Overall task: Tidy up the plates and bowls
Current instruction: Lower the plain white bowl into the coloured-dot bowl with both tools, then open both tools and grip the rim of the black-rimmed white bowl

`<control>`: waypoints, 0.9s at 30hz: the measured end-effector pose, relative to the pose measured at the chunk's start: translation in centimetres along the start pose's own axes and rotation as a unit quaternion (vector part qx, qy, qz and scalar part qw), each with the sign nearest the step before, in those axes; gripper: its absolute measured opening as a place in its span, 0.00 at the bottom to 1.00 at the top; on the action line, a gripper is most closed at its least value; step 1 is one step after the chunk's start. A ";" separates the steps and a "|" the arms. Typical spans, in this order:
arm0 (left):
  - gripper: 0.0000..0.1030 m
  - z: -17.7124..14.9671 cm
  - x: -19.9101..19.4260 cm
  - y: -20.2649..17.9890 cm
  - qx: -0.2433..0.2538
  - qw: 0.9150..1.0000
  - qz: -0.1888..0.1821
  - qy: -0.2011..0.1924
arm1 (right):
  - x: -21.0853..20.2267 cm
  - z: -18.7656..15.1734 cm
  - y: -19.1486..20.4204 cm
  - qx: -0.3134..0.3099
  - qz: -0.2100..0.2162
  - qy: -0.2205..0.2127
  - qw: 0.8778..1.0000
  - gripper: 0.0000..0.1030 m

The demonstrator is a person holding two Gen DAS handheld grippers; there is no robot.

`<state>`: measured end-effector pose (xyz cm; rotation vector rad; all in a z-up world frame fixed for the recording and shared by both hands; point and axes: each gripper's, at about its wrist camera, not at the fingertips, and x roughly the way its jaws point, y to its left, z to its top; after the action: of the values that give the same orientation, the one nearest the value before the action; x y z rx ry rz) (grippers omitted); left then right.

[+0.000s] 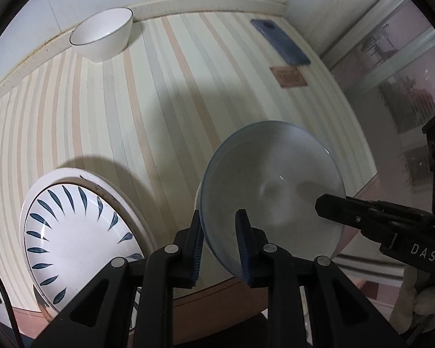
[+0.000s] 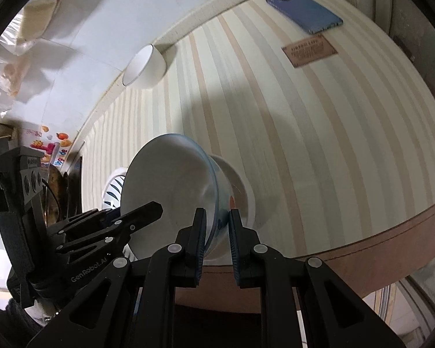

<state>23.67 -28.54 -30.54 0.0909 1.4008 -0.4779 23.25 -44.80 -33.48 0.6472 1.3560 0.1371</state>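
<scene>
A white bowl with a pale blue rim (image 1: 272, 185) is held tilted above the striped table, near its front edge. My left gripper (image 1: 220, 232) is shut on its near rim. My right gripper (image 2: 216, 226) is shut on the opposite rim of the same bowl (image 2: 171, 179); its finger (image 1: 333, 204) shows from the right in the left wrist view. A white plate with blue leaf marks (image 1: 72, 232) sits in a larger white plate at the front left. A plain white bowl (image 1: 103, 34) stands at the back by the wall, also in the right wrist view (image 2: 145, 66).
A blue phone (image 1: 279, 42) lies at the back right, with a small brown label (image 1: 288, 76) in front of it. The table's brown front edge (image 2: 391, 232) curves close below the held bowl. A wall runs along the back.
</scene>
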 end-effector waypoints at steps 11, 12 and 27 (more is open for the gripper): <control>0.19 0.0 1.3 -0.2 0.016 0.999 0.022 0.017 | 1.3 -0.1 -0.6 0.002 -0.008 0.012 1.000 0.17; 0.19 -0.1 1.4 -0.2 0.016 0.999 0.025 0.018 | 1.4 -0.1 -0.5 0.001 -0.008 0.014 1.000 0.17; 0.19 0.8 -2.2 0.5 0.012 0.999 0.024 -0.023 | -0.5 2.0 0.1 -0.006 -0.009 0.024 1.000 0.17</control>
<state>24.37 -27.73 -28.42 0.1320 1.3443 -0.4532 25.03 -45.62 -32.87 0.6242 1.4063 0.1477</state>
